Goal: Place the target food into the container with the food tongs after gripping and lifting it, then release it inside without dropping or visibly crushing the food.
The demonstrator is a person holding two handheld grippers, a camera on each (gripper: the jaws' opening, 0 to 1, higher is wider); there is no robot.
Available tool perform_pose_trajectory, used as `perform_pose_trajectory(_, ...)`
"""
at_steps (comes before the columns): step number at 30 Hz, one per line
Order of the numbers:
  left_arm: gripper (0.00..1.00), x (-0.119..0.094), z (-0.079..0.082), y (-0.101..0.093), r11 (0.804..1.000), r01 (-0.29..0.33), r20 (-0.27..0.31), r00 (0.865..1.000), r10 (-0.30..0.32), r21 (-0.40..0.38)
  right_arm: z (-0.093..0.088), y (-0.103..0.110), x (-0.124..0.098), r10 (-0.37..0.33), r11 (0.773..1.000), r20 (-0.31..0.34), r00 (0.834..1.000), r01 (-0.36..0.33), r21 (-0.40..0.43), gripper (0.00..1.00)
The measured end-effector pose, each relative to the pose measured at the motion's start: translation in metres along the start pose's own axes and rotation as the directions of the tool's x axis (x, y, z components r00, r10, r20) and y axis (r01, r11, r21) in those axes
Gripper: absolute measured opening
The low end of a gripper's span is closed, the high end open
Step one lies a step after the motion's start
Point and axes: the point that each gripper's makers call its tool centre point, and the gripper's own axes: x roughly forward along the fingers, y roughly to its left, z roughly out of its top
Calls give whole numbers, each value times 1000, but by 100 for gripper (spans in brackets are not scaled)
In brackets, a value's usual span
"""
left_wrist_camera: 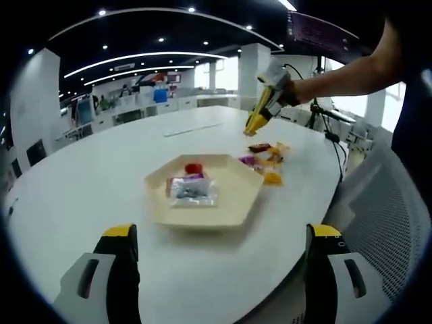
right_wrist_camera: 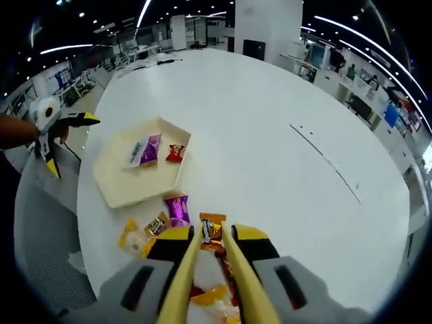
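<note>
A cream hexagonal tray (left_wrist_camera: 223,202) (right_wrist_camera: 125,185) holds a purple-and-clear packet (left_wrist_camera: 192,189) (right_wrist_camera: 150,148) and a small red packet (left_wrist_camera: 194,168) (right_wrist_camera: 175,153). Beside it lies a pile of snack packets (left_wrist_camera: 266,160). My right gripper (right_wrist_camera: 210,246) (left_wrist_camera: 268,101) is shut on yellow food tongs (right_wrist_camera: 185,277) (left_wrist_camera: 256,121). The tong tips flank an orange packet (right_wrist_camera: 212,229); I cannot tell whether they touch it. In the left gripper view the tips hang just above the pile. My left gripper (left_wrist_camera: 222,233) (right_wrist_camera: 50,131) is open and empty, short of the tray.
Loose purple (right_wrist_camera: 178,208), gold (right_wrist_camera: 158,223) and yellow (right_wrist_camera: 131,236) packets lie between tray and tongs. A grey mesh chair (left_wrist_camera: 385,223) (right_wrist_camera: 40,229) stands at the table's curved edge. A thin strip (left_wrist_camera: 192,128) (right_wrist_camera: 331,162) lies far across the white table.
</note>
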Motion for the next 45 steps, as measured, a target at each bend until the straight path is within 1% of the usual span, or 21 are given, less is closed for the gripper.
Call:
perform_pose_trajectory(12, 100, 0, 1, -1, 1000, 2, 5, 1000, -2, 4, 12, 3, -7, -1, 1000, 4, 1000, 1, -17, 20)
perform_pose_trajectory(16, 100, 0, 2, -1, 1000, 2, 7, 1000, -2, 6, 21, 9, -7, 8, 1000, 10, 1000, -8, -30, 20)
perform_pose_trajectory(20, 100, 0, 1, 0, 1000, 1, 5, 1000, -1, 9, 34, 16, -7, 6, 999, 20, 1000, -5, -34, 20)
perform_pose_trajectory(28, 100, -1, 1, 1, 1000, -5, 6, 1000, 5, 8, 59, 33, 1, 31, 998, 44, 999, -28, -64, 20)
perform_pose_trajectory(31, 100, -1, 2, 1, 1000, -6, 7, 1000, 6, 9, 65, 37, 3, 41, 997, 47, 998, -38, -70, 20)
perform_pose_trajectory(45, 100, -1, 3, 1, 1000, -11, 12, 1000, 11, 16, 100, 72, 33, 92, 989, 56, 994, -85, -117, 21)
